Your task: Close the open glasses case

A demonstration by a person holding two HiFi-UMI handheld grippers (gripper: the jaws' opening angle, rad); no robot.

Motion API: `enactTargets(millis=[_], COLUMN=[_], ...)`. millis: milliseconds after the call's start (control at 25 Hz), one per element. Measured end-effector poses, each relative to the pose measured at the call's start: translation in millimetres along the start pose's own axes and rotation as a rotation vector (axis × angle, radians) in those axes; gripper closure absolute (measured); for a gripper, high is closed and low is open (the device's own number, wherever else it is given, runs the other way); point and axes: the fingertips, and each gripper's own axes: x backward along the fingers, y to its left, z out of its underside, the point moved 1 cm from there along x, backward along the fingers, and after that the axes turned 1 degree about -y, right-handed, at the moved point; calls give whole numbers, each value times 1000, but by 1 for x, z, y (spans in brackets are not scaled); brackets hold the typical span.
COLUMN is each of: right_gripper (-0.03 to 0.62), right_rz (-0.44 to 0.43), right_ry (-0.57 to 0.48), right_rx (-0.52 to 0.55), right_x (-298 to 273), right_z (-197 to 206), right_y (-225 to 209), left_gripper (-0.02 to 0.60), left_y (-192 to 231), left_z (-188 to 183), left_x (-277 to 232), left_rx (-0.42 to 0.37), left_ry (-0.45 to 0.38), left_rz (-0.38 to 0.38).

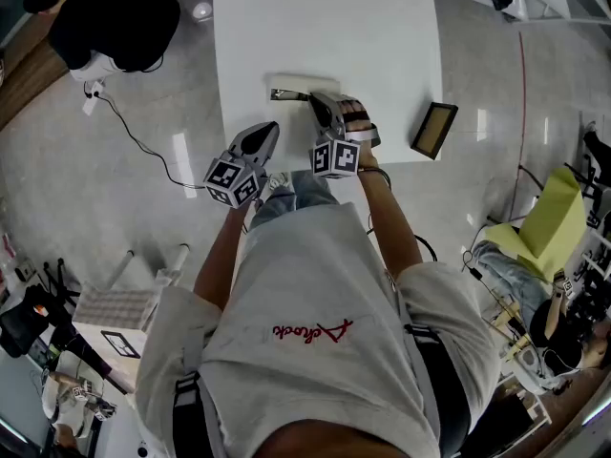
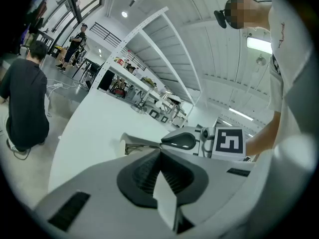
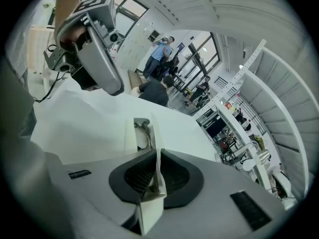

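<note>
**Right jaws clamped on the case flap, left jaws shut and empty**

- Counter [image 1: 286,27]: white, broad, runs ahead of both sets of jaws. Bare apart from the case.
- Crouching person [image 2: 22,103]: dark top, on the floor [image 1: 143,160] well off to the left of the left jaws, beyond the counter's edge.
- Dark-framed panel [image 1: 434,130]: leans at the counter's near corner, right of the right jaws, well apart from them.
- Left gripper [image 2: 160,151]: jaws together, pads meeting, nothing between them. It hangs off the counter's near edge. The case lies just ahead of its tips and a little to the left, not touching.
- Right gripper [image 3: 157,151]: jaws closed on a thin white upright flap [image 3: 155,133] of the case, which runs edge-on straight down the gap with a pad pressing on each side. In the head view this gripper [image 1: 320,103] reaches over the counter, with the left gripper [image 1: 270,130] behind it and to its left.
- Glasses case [image 3: 142,133]: white, open, on the counter right at the right jaws' tips, its body just left of the gripped flap. Something thin and wiry shows inside; cannot tell what.
</note>
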Motion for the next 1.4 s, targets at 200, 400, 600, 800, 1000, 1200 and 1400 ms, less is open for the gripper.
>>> enactTargets(millis=[200,400,600,800,1000,1200,1400], right_gripper=[553,549,549,548,579,580,580], right_rz=[-55,-107,-103,-102,-95,-72,-50], right_ry=[26,49,49,49,47,28,15], right_rx=[0,-5,-24,-26,-34,-55,-177], right_x=[5,1,-1,-1,4,9,14], right_z=[4,10,13,15,10,2,4], right_y=[26,44,47,47,48,44,38], left_gripper=[558,558,558,558,558,558,558], left_y=[-4,-4,-4,-5,-7,-9,-14], left_z=[-7,-7,-5,-4,-4,-5,-5], left_x=[-1,1,3,3,9,10,7], left_rx=[-9,-8,-9,-15,-25,-32,-41], left_ry=[-14,-14,-10,-10,-14,-16,-16], left_rz=[9,12,8,2,0,4,14])
